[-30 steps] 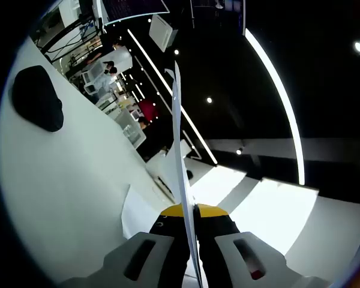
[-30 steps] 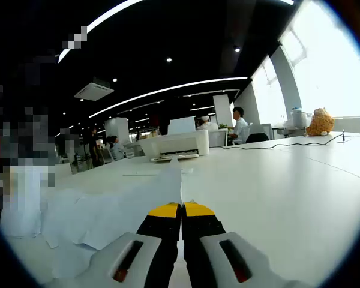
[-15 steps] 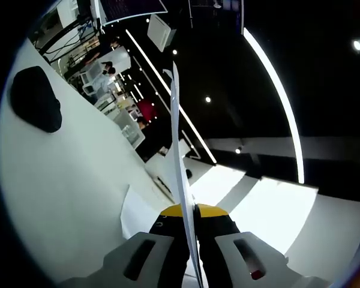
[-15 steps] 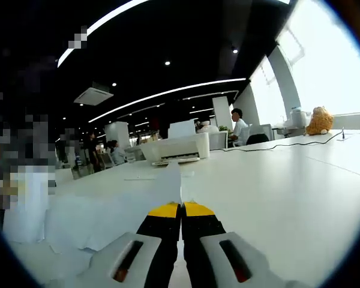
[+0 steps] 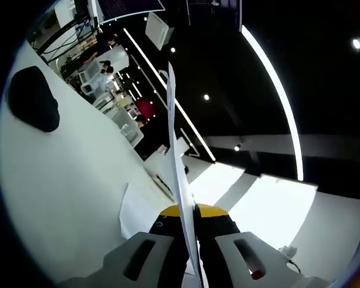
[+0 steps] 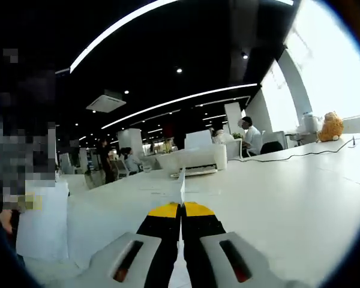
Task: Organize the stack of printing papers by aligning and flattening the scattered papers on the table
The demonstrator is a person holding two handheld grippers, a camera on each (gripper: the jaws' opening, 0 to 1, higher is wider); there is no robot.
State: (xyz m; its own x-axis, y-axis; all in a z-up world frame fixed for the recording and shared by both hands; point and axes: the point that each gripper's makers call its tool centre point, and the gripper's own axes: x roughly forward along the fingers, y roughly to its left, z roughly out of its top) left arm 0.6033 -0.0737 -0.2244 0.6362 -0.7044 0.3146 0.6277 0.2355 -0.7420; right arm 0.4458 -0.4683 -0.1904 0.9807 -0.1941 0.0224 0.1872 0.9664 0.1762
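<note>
In the left gripper view, my left gripper [image 5: 189,211] is shut on a white sheet of paper [image 5: 175,144]. The sheet shows edge-on and rises straight out from the yellow tips. Another white sheet [image 5: 134,211] lies flat on the white table [image 5: 66,174] just left of the jaws. In the right gripper view, my right gripper [image 6: 181,207] is shut on a paper [image 6: 181,187] that shows as a thin edge above the tips. An upright white sheet [image 6: 43,219] hangs at the far left over the table [image 6: 276,192].
A black rounded object [image 5: 32,99] rests on the table far from the left jaws. A white printer [image 6: 195,161] stands ahead of the right gripper, with a cable [image 6: 312,153] and a plush toy [image 6: 332,126] to the right. People sit at desks behind.
The right view has tilted up, and the paper in the right jaws has turned from a spread sheet to edge-on. The left view has barely shifted, the sheet still clamped.
</note>
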